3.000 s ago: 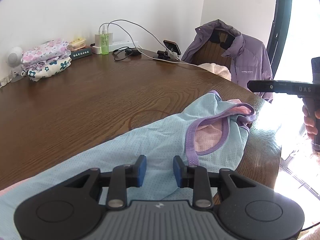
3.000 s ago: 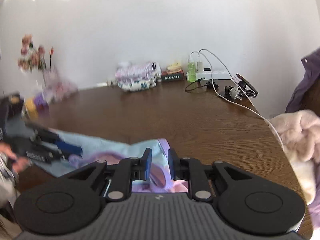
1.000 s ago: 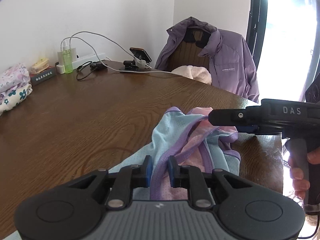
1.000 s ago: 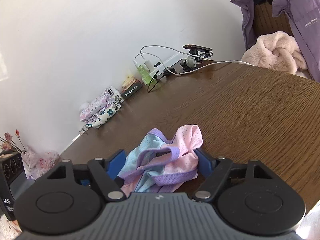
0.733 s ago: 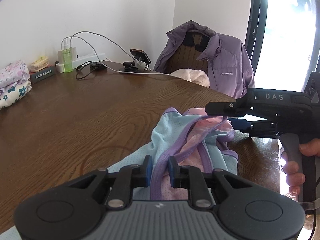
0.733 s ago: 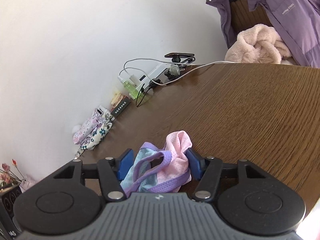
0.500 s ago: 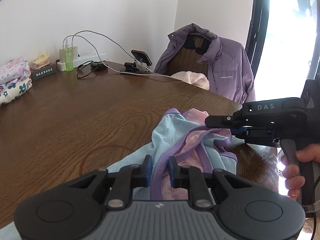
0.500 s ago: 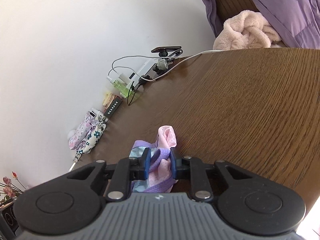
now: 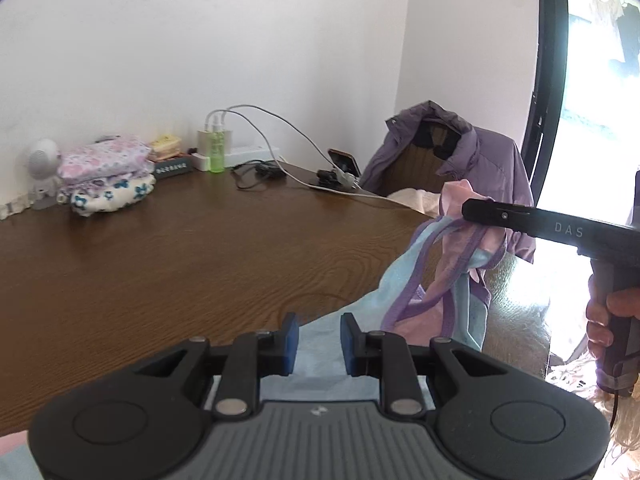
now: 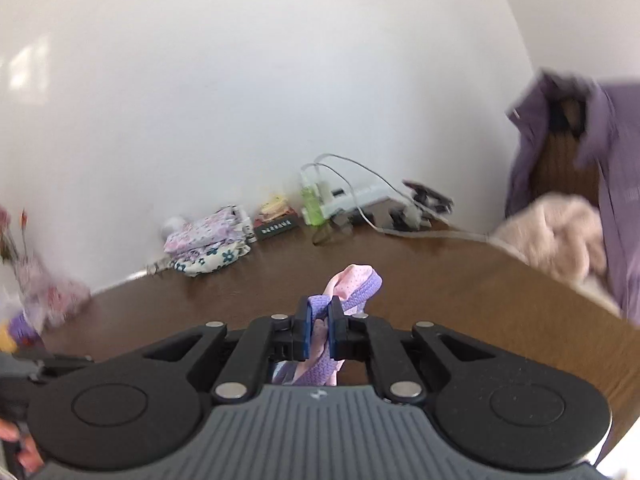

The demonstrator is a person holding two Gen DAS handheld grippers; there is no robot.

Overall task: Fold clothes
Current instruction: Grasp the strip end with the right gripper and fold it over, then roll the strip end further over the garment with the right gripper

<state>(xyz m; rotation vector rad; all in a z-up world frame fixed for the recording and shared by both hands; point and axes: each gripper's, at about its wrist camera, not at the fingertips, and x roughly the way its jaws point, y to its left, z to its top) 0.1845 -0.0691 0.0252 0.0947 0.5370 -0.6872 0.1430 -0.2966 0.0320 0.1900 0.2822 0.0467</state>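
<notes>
Above, our right gripper [image 10: 319, 318] pinching the vest's [image 9: 404, 280] purple-trimmed edge — lifted off the wooden table [image 9: 180, 248], our left gripper [image 9: 316, 338] spread, empty — blue fabric beneath.

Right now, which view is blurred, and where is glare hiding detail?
Right wrist view: motion blur smears the purple jacket, the flowers and the folded clothes; the right claw and pinched garment stay sharp. Left wrist view: sharp, but the window is overexposed, washing out the table edge.
</notes>
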